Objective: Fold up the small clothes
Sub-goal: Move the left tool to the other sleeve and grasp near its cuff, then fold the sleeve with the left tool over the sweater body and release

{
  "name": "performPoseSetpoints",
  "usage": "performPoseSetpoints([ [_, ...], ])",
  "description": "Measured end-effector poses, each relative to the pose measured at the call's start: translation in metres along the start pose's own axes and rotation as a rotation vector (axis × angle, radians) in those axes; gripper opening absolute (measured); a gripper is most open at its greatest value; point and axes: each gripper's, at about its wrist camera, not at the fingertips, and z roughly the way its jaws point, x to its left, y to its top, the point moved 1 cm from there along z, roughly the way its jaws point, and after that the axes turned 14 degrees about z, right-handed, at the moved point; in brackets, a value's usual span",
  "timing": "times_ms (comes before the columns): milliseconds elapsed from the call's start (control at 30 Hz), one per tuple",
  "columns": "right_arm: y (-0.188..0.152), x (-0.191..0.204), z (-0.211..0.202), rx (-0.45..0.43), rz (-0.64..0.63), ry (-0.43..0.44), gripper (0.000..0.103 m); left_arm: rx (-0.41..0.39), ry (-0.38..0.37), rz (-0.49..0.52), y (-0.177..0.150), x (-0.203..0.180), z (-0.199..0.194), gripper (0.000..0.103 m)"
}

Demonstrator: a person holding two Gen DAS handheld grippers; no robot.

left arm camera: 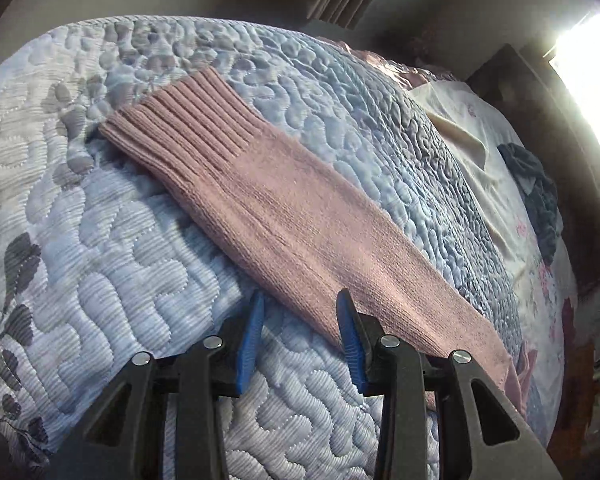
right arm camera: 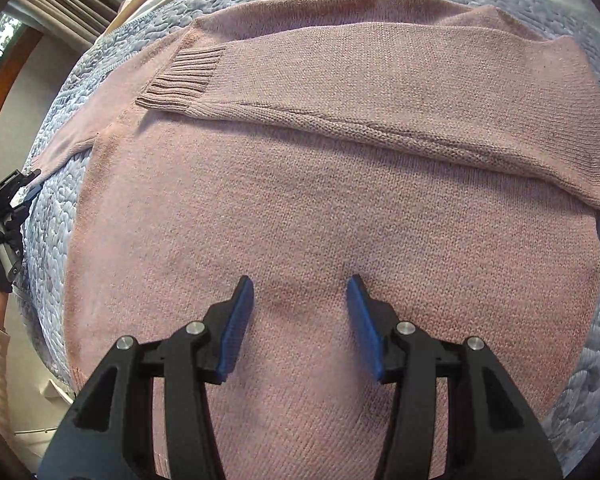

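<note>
A pink sweater [right arm camera: 300, 208] lies flat on a bed's blue quilt [left arm camera: 100, 240]. One sleeve [right arm camera: 380, 96] is folded across the chest, its ribbed cuff [right arm camera: 180, 76] near the far shoulder. The other sleeve [left arm camera: 284, 216] stretches out straight over the quilt. The left hand-held gripper [left arm camera: 300, 300] hovers at that sleeve's edge, released, holding nothing. The right hand-held gripper [right arm camera: 300, 284] hangs over the sweater's body, released too. Bedclothes [left arm camera: 480, 128] lie farther back on the bed.

A dusty-pink knit sweater [right arm camera: 300, 200] with ribbed cuffs lies on a pale blue-grey quilt [left arm camera: 100, 240] stitched in pebble shapes and printed with dark grey leaves along its left edge, framed by black grippers with blue pads [right arm camera: 236, 332].
</note>
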Motion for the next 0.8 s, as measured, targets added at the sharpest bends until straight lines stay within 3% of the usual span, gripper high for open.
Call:
performPoseSetpoints([
  [100,0.0,0.002,0.003,-0.009,0.002,-0.007,0.051,-0.015,-0.027,-0.049,0.009,0.015,0.007,0.038],
  [333,0.0,0.008,0.008,-0.026,-0.009,-0.027,0.059,-0.042,-0.011,-0.033,0.026,0.019,0.019,0.037],
  [433,-0.001,0.011,0.009,-0.033,-0.021,-0.041,0.061,-0.048,-0.002,-0.033,0.029,0.02,0.019,0.033],
  [600,0.0,0.008,0.008,-0.035,-0.016,-0.029,0.059,-0.035,0.008,-0.007,0.03,0.015,0.019,0.013],
  [800,-0.003,0.004,-0.002,-0.041,0.0,-0.007,0.059,-0.053,0.017,0.038,0.028,-0.009,0.009,0.01],
])
